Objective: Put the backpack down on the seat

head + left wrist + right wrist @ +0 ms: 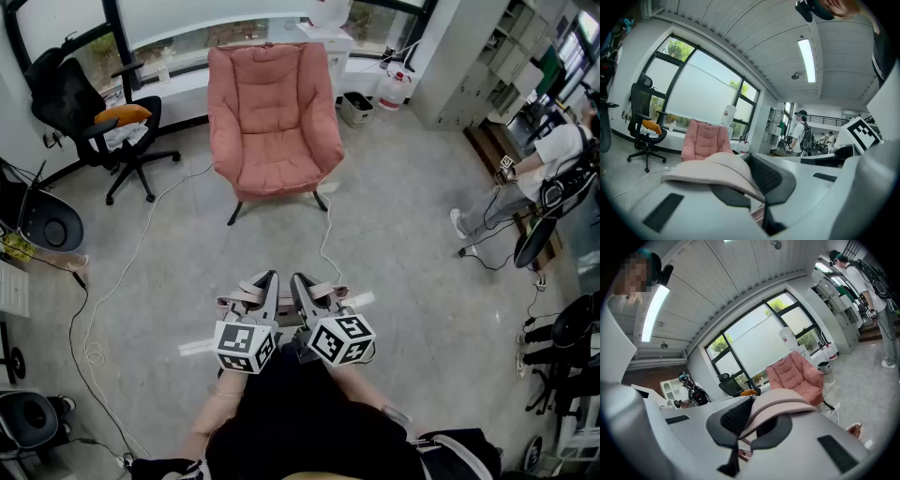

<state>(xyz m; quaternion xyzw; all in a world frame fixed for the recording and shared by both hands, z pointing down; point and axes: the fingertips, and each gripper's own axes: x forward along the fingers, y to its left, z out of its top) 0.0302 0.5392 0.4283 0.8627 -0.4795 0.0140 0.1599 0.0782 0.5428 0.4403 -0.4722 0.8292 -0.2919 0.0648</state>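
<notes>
Writing: nothing legible. Only print is the black-and-white square markers on the two gripper cubes (246, 345); the label on the white jug (395, 89) by the window is too small to read.

Left gripper (270, 277) is clamping the left strap (717, 168), jaws closed on it. Right gripper (298, 279) is clamping the right strap (780, 404) the same way. Both are backpack shoulder straps: padded, pale pink smooth fabric on top, black mesh underneath, each arching over one jaw.

The grippers are sitting side by side, nearly touching, close to the person's body. A dark mass (309, 422) is lying below them; backpack body or clothing, cannot tell.

The pink armchair (274, 112) is standing well apart, straight ahead: tufted, quilted cushion, wide wings, thin dark legs, seat bare. Polished concrete floor (403, 244), mottled grey. White cable (122, 281) is trailing across it. Black mesh office chair (70, 94) at left is carrying an orange cushion (122, 113).
</notes>
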